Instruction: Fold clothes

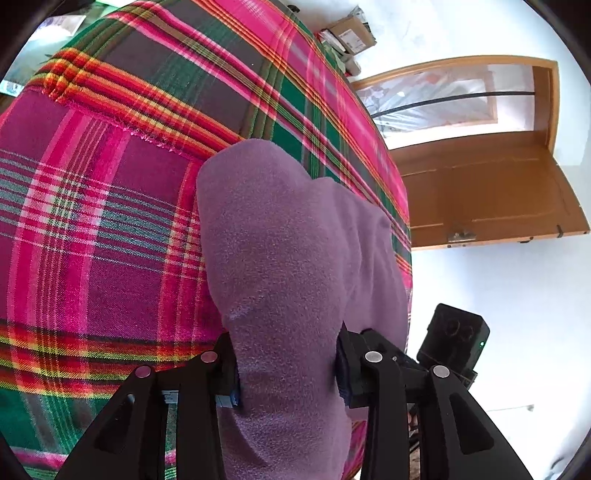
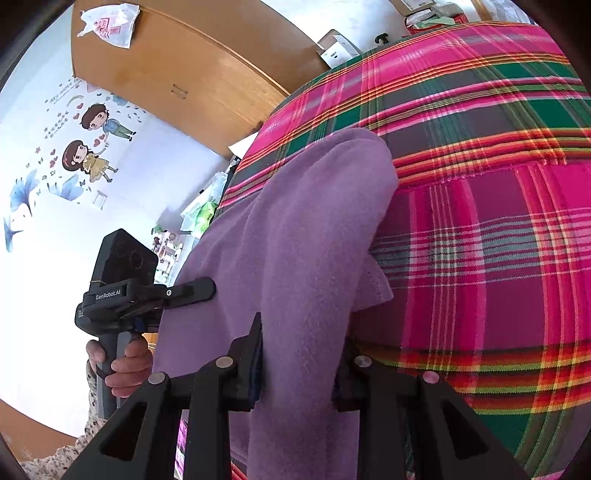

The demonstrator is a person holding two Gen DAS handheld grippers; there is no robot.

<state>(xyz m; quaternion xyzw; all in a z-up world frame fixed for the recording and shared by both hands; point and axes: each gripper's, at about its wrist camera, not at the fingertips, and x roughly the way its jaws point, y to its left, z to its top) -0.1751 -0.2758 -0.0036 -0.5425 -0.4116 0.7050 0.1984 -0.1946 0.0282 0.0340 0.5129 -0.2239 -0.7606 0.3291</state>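
Note:
A purple fleece garment [image 1: 280,266] lies folded over on a pink, green and red plaid blanket [image 1: 96,206]. My left gripper [image 1: 286,369] is shut on the near edge of the fleece, which bunches up between its fingers. In the right wrist view the same purple fleece [image 2: 295,251] runs from the blanket [image 2: 480,240] into my right gripper [image 2: 301,365], which is shut on a thick fold of it. The left gripper's body [image 2: 122,291], held by a hand, shows at the left, touching the fleece edge. The right gripper's body [image 1: 452,339] shows at the lower right of the left wrist view.
The blanket covers a raised bed-like surface whose edge drops off beside the fleece. A brown wooden door [image 1: 480,184] stands open beyond it. Cardboard boxes [image 1: 351,35] sit at the far side. A wooden cabinet [image 2: 177,74] and a wall with cartoon stickers [image 2: 85,147] are behind.

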